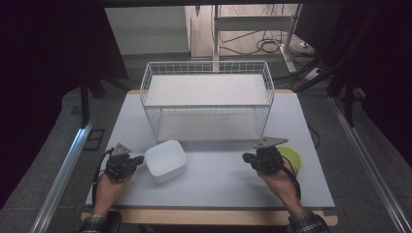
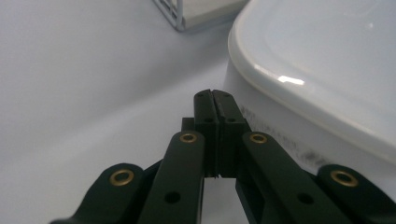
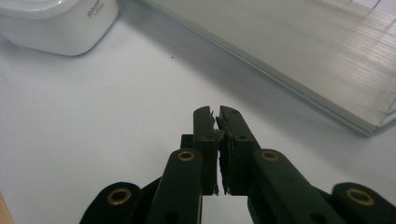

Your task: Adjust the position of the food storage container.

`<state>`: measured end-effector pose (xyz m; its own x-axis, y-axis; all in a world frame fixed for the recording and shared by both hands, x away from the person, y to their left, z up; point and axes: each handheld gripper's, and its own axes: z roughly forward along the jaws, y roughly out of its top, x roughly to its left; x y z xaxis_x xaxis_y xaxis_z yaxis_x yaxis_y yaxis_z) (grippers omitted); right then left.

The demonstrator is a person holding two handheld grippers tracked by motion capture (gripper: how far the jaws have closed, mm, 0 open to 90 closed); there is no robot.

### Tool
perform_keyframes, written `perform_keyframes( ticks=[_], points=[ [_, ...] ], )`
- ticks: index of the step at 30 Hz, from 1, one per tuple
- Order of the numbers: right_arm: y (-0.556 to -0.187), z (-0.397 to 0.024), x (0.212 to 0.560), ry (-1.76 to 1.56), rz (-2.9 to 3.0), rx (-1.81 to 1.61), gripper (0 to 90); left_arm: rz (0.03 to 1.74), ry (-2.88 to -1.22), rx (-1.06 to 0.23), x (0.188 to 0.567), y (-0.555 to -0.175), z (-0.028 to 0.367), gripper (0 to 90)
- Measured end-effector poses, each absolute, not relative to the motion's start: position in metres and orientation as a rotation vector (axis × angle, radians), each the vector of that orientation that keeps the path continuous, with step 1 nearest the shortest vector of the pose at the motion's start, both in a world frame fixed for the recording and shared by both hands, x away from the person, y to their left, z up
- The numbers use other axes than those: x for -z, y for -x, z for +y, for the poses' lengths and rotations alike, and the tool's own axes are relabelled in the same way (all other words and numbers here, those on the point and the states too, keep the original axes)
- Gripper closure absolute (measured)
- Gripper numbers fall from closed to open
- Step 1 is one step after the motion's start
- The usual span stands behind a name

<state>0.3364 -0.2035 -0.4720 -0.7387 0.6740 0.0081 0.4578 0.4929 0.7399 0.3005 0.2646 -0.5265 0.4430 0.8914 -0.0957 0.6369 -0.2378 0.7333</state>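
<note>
**Two closed grippers, one white dish, one green dish, one wire basket**

The left gripper [image 1: 137, 160] is resting with its jaws pressed together on nothing, its tips sitting just beside the single white dish [image 1: 165, 159] at the table's [image 1: 218, 187] near left. The right gripper [image 1: 248, 158] is hovering with jaws together and empty, just in front of one green dish [image 1: 295, 158]. One white wire basket [image 1: 207, 99] is standing behind them.

White bowl [image 1: 165, 160] at 7 o'clock; white wire-grid basket [image 1: 207, 68] at 12; yellow-green dish [image 1: 293, 156] at 4; pale grey table [image 1: 214, 182]; black tools [image 1: 138, 160] [image 1: 246, 158], brass rivets.
</note>
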Motion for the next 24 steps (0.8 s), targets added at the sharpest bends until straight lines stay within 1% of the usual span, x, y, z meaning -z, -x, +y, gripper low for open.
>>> perform_keyframes(
  ticks=[2,4,8,14,19,24],
  points=[
    [-0.337,-0.201,0.473,-0.95,2.464,-1.095,85.3,1.269,-1.979,-0.441,0.527,-0.305,0.261,90.0],
    [-0.337,-0.197,0.474,-0.944,2.468,-1.094,85.4,1.261,-1.999,-0.472,0.527,-0.309,0.256,90.0],
    [-0.337,-0.193,0.477,-0.93,2.476,-1.098,85.3,1.243,-1.979,-0.463,0.525,-0.312,0.252,89.9],
    [-0.337,-0.186,0.481,-0.912,2.491,-1.092,85.1,1.202,-2.0,-0.446,0.525,-0.319,0.239,89.9],
    [-0.339,-0.181,0.485,-0.914,2.5,-1.104,84.9,1.158,-2.014,-0.414,0.524,-0.328,0.218,89.9],
    [-0.338,-0.177,0.487,-0.914,2.512,-1.106,84.7,1.112,-2.04,-0.412,0.524,-0.331,0.202,89.9]
  ],
)
